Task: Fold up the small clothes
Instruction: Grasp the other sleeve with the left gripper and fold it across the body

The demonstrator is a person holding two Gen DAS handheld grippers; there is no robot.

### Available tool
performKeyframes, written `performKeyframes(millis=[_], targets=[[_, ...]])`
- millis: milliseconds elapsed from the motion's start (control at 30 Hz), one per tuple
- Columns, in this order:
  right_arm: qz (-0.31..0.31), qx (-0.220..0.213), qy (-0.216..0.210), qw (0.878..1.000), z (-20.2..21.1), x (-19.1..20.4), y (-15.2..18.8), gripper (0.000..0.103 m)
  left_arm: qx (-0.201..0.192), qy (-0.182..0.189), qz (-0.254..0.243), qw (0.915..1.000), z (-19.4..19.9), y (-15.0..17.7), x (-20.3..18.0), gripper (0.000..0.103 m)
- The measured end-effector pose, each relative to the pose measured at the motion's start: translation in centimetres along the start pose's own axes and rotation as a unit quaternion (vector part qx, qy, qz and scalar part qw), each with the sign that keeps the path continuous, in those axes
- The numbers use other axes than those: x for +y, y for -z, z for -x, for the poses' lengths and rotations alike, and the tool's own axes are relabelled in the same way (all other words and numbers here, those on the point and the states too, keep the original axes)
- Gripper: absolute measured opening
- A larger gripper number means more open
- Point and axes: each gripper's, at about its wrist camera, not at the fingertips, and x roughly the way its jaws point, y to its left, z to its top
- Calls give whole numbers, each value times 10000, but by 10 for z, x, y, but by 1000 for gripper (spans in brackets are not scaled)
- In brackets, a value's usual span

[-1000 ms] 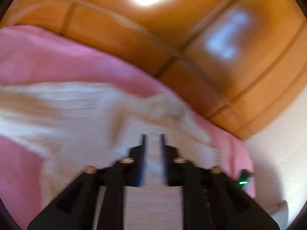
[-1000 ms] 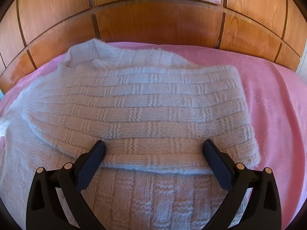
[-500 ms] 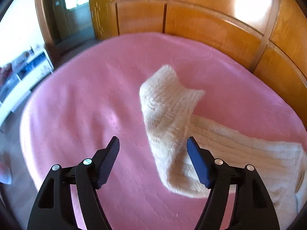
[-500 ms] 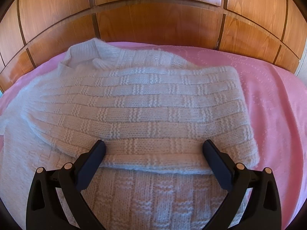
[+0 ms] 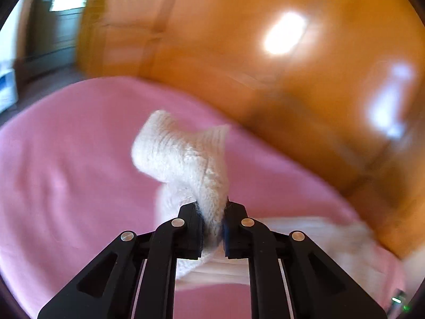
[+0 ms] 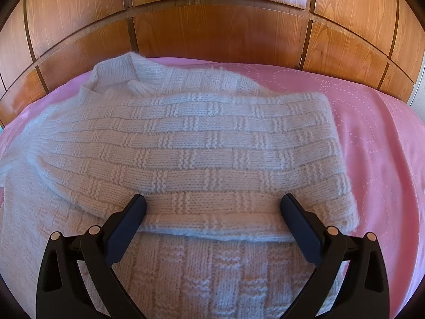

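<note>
Left wrist view, blurry: left gripper [image 5: 212,210] has its jaws closing, pads already pinching the sleeve [image 5: 186,159] of a cream knit sweater [image 6: 186,146]. Sleeve's long axis runs from the gripper away toward the far edge of the bed [image 5: 66,172], cuff end flopping up and curling to the left, off the pink bedspread. Behind the pinch the sleeve drops back down and trails off to the right toward the rest of the knit, near the right edge of the bed.

Right wrist view, sharp: right gripper [image 6: 212,212] has jaws spread wide, nothing pressed between the pads; they straddle the near folded edge of the sweater, whether the tips touch the knit I cannot tell. Sweater lies flat on the bed, taking up the middle and left of it, collar pointing at the far edge by the wooden panel wall [image 6: 212,26]. A folded-over layer lies across the body, its long axis left to right, parallel to the far edge; its ribbed bands run the same way. Pink bedspread bare on the right side, with stitched dotted circles.
</note>
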Motion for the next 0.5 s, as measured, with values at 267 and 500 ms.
performKeyframes(millis=[267, 500], targets=[[-51, -11, -55, 10000, 0, 3, 0, 101, 681, 2102, -1145, 9685, -11, 84, -168, 15], [-165, -50, -188, 9997, 1, -5, 1, 101, 1364, 1966, -1813, 9539, -26, 163, -185, 60]])
